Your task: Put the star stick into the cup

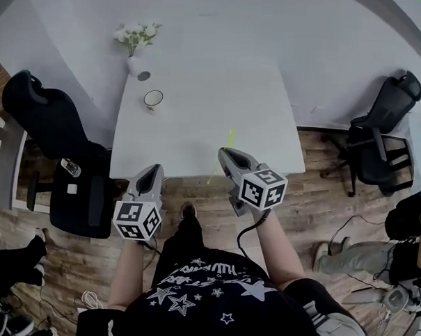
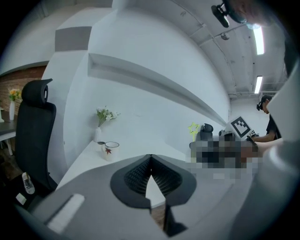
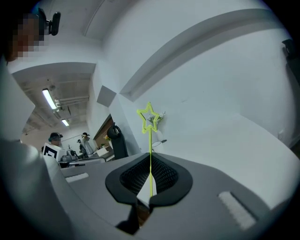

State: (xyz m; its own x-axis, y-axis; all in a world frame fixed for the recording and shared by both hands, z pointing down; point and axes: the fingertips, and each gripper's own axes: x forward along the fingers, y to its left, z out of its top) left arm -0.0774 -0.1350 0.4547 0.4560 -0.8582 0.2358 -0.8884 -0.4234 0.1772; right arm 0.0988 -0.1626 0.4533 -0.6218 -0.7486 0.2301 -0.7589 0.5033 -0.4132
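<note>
My right gripper (image 1: 225,156) is shut on a thin yellow-green star stick (image 1: 226,148) and holds it over the near edge of the white table (image 1: 212,122). In the right gripper view the stick (image 3: 150,145) rises from between the closed jaws of that gripper (image 3: 150,162), with the star on top. The white cup (image 1: 153,99) stands upright at the table's far left, well away from the stick. My left gripper (image 1: 153,174) hovers at the near left edge, shut and empty. Its own view shows the cup (image 2: 111,150) ahead and the star (image 2: 193,128) to the right.
A white vase of flowers (image 1: 135,48) and a small dark round object (image 1: 143,76) stand at the far left corner behind the cup. A black office chair (image 1: 52,132) sits left of the table and another (image 1: 379,140) to the right. A person (image 1: 409,249) sits at the right.
</note>
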